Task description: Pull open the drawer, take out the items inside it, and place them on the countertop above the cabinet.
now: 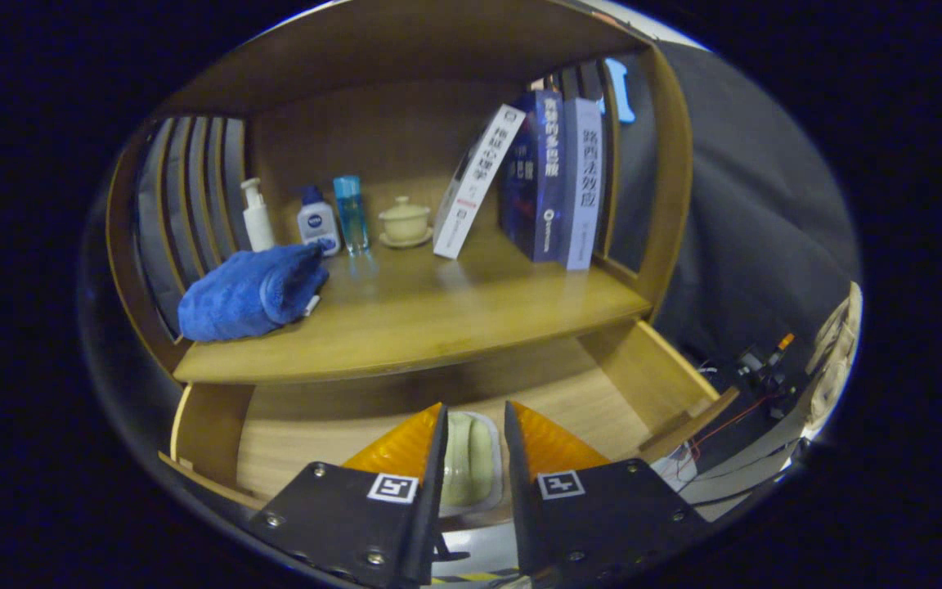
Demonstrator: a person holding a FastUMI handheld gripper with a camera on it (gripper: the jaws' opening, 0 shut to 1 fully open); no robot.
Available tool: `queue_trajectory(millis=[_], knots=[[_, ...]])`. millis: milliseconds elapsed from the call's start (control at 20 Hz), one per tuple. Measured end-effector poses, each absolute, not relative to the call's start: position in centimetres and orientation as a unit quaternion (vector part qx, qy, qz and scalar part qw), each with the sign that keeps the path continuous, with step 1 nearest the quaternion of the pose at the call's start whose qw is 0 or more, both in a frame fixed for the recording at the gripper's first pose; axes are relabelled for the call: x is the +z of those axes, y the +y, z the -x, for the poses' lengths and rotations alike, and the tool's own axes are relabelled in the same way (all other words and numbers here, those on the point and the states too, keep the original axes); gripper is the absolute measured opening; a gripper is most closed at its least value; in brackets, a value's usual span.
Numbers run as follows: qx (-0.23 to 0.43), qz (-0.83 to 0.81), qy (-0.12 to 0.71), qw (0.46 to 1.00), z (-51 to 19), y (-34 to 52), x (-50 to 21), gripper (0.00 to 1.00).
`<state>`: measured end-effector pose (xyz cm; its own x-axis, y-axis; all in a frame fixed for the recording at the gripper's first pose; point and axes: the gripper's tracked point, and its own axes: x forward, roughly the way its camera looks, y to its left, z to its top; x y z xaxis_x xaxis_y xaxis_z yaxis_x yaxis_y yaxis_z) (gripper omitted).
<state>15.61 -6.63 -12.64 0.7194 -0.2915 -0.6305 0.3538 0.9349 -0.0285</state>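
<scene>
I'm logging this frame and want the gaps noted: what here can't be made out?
- Pale green item in the open drawer, gripper view: sits between the claw fingers, which hide its sides, so contact is unclear and what it is stays uncertain.
- Drawer's near part: covered by the claw body.
- Small parts with wires beside the cabinet: too small to identify.
- Towel's far side: hidden by its own bulk.

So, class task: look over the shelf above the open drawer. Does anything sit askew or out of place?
One thing: the white book leans tilted against the upright blue book, not standing straight. The blue towel lies rumpled beside the bottles. The tool is open, its fingers either side of a pale green item in the drawer.
</scene>
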Motion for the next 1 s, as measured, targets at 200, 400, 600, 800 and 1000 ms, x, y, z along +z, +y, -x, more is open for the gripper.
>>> queue_trajectory(millis=[200, 400, 600, 800, 1000], knots=[[-0.177, -0.057, 0.404, 0.896, -16.9, -6.4, -15.8, 0.39], [-0.165, -0.093, 0.439, 0.878, -17.4, -5.6, -18.8, 0.39], [-0.155, -0.079, 0.459, 0.871, -17.8, -5.5, -20.4, 0.39], [-0.165, -0.079, 0.464, 0.867, -17.9, -5.9, -20.6, 0.4], [-0.18, -0.074, 0.458, 0.867, -18.2, -6.8, -20.8, 0.19]])
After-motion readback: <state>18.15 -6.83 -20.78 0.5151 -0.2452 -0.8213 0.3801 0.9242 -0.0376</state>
